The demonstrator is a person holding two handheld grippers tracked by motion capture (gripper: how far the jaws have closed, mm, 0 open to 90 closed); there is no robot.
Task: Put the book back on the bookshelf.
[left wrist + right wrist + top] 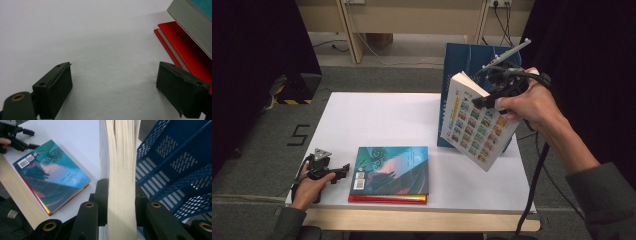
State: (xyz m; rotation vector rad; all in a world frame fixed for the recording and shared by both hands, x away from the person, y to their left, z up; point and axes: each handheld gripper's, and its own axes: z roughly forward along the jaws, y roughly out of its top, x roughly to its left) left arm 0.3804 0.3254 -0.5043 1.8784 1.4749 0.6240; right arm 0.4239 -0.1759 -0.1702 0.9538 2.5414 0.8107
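My right gripper [482, 99] is shut on a thick white book [474, 122] with small coloured pictures on its cover, held tilted in the air at the table's right. In the right gripper view the book's page edges [121, 170] run up between the two black jaws. Just behind it stands a blue perforated file rack [472, 57]. A teal-covered book [392, 170] lies on a red book [387, 199] near the front edge. My left gripper [346, 169] rests open on the table just left of that stack, nothing between its fingers [53, 88].
The white table [377, 120] has bare room at the left and middle. The rack's blue lattice [175, 162] sits close to the right of the held book. Grey floor and wooden furniture legs lie beyond the table's far edge.
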